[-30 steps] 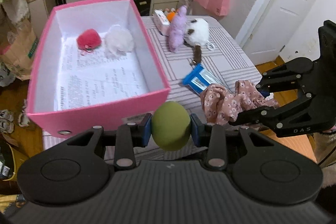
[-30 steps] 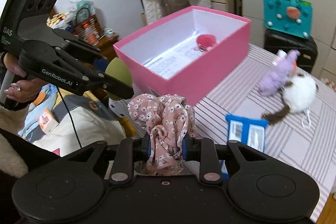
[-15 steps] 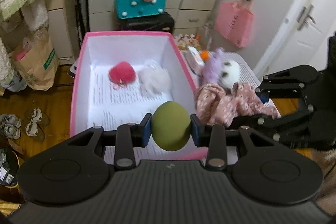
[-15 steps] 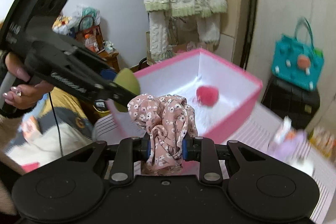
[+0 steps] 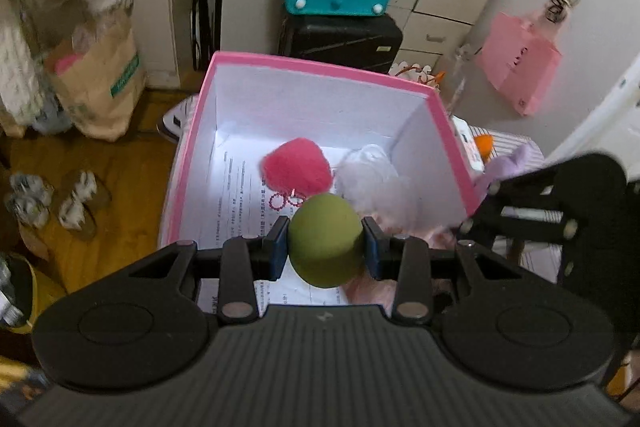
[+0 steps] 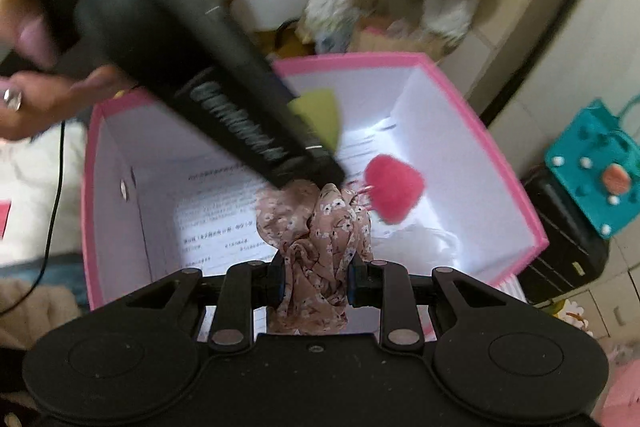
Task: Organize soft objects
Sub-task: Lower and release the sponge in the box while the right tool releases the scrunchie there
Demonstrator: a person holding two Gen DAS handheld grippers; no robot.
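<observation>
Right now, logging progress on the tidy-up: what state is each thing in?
left gripper: shut on green sponge, over the box
right gripper: shut on floral scrunchie, over the box
pink box: open, lidless
pink pompom: lying inside box
white pompom: lying inside box

Matt spongy green ball [image 5: 325,239], floral cloth scrunchie [image 6: 316,227], fluffy pink pompom [image 5: 297,166], paper-lined box [image 5: 320,67].

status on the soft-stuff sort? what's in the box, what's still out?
Done: pink pompom and white pompom lie in the pink box. In hand: left claw holds a green ball, right claw a floral scrunchie, both over the box. Left: release both; purple plush remains outside.
</observation>
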